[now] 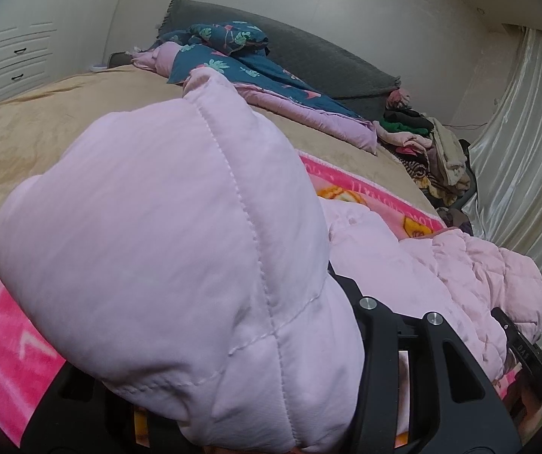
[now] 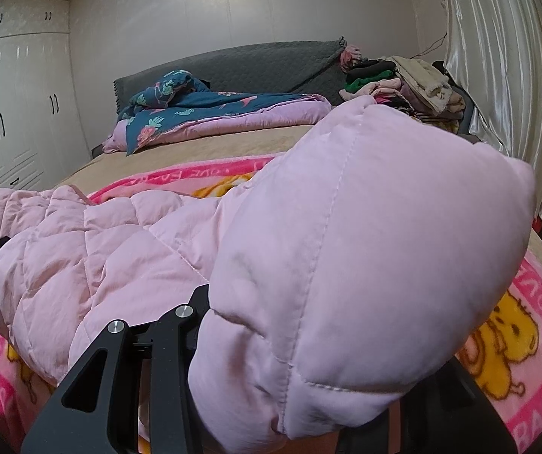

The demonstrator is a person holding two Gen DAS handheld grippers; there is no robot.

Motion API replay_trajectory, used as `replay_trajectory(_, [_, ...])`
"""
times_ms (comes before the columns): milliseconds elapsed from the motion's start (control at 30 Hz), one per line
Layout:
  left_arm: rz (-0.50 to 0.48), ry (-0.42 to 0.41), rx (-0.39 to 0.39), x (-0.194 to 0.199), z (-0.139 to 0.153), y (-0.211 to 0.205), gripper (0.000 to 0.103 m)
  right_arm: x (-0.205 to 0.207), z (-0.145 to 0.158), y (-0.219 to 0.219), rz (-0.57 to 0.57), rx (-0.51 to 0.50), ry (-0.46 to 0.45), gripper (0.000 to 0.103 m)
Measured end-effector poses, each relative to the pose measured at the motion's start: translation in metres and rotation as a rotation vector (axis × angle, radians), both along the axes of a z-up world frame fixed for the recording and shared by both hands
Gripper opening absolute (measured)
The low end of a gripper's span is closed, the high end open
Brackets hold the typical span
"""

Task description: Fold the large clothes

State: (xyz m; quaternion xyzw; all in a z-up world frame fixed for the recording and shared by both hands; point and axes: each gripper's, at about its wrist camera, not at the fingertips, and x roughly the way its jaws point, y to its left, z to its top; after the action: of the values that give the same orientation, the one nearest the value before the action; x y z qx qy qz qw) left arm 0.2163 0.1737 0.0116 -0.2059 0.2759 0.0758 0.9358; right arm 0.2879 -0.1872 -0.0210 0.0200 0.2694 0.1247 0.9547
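Pink quilted puffer jacket [image 1: 165, 234] spread on pink cartoon fleece blanket [image 2: 517, 325] over tan bed [image 1: 36, 132], white wardrobe [image 2: 13, 113], satin curtain [image 2: 505, 56], left gripper [image 1: 233, 416] and right gripper [image 2: 301, 397] each clamping padded jacket folds.

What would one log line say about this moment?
left gripper: shut on pink quilted jacket | right gripper: shut on pink quilted jacket | jacket lifted over pink cartoon blanket | fold unfinished

Bed [image 2: 210, 143] w/ tan cover is carrying pink cartoon blanket [image 2: 517, 325], pink quilted jacket [image 2: 119, 242] atop it, blue/pink comforter [image 2: 225, 113] lying near headboard.
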Motion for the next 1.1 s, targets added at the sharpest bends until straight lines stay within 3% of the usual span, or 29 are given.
replay_trajectory(600, [0.012, 0.044, 0.027, -0.018, -0.021, -0.008, 0.038, -0.041, -0.017, -0.004, 0.014, 0.013, -0.001, 0.036])
replay_trajectory(1100, [0.018, 0.055, 0.048, -0.034, -0.023, -0.009, 0.038, -0.060, -0.012, -0.017, 0.031, 0.018, 0.004, 0.036])
